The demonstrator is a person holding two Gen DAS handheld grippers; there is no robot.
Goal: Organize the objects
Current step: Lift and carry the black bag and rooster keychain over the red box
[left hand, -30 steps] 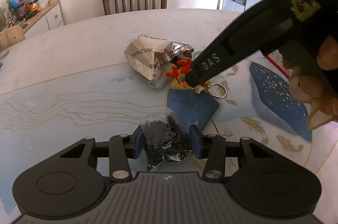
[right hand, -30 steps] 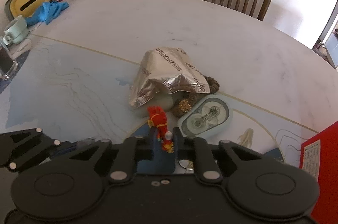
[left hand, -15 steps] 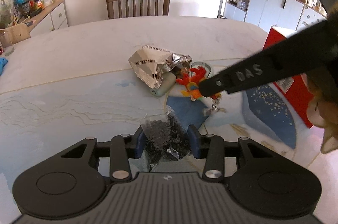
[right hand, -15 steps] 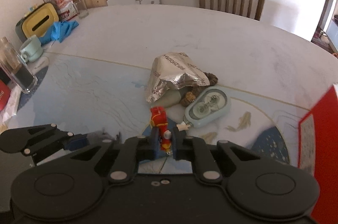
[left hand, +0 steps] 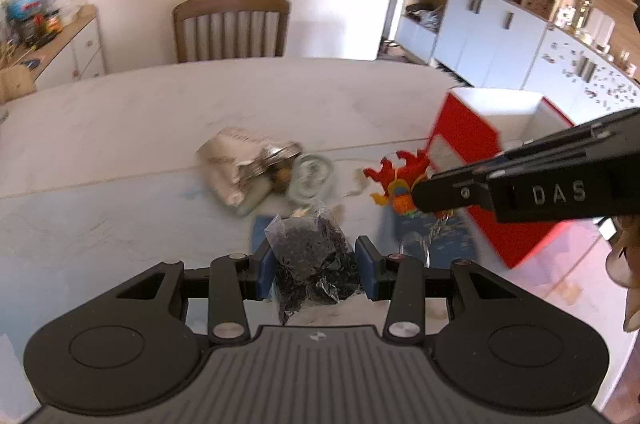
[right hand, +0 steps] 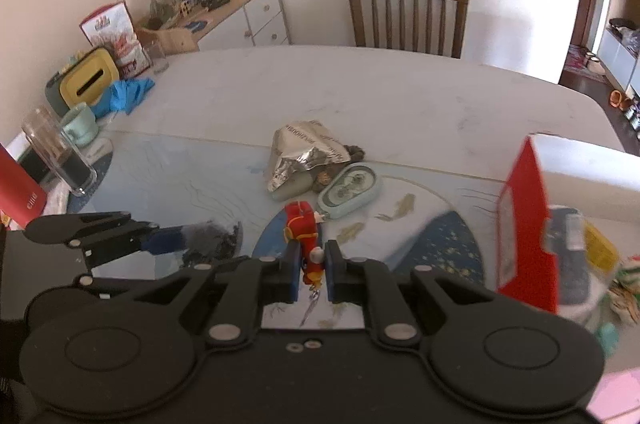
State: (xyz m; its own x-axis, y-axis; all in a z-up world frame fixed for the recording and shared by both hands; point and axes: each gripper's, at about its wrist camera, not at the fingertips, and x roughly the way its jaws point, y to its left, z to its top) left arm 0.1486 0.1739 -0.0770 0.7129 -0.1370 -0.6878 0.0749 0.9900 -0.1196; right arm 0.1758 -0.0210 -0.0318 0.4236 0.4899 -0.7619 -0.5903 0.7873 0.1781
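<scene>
My left gripper (left hand: 316,266) is shut on a clear bag of dark bits (left hand: 312,260), held above the table. My right gripper (right hand: 311,264) is shut on a red and orange toy keychain (right hand: 304,236), its ring dangling below. In the left wrist view that keychain (left hand: 400,180) hangs in the air in front of a red box (left hand: 476,160) with an open top. In the right wrist view the left gripper (right hand: 192,242) with its bag sits low at the left. On the table lie a crumpled foil packet (right hand: 308,148) and a pale green tape dispenser (right hand: 350,186).
The red box (right hand: 524,224) at the right holds several items. A glass (right hand: 60,156), a mint mug (right hand: 82,124), a blue cloth (right hand: 124,94) and a yellow tissue box (right hand: 88,84) line the table's left side. A wooden chair (right hand: 408,16) stands behind the table.
Both grippers have risen with their loads. The right gripper carried the keychain off the table and to the right, toward the red box, which has come into view.
</scene>
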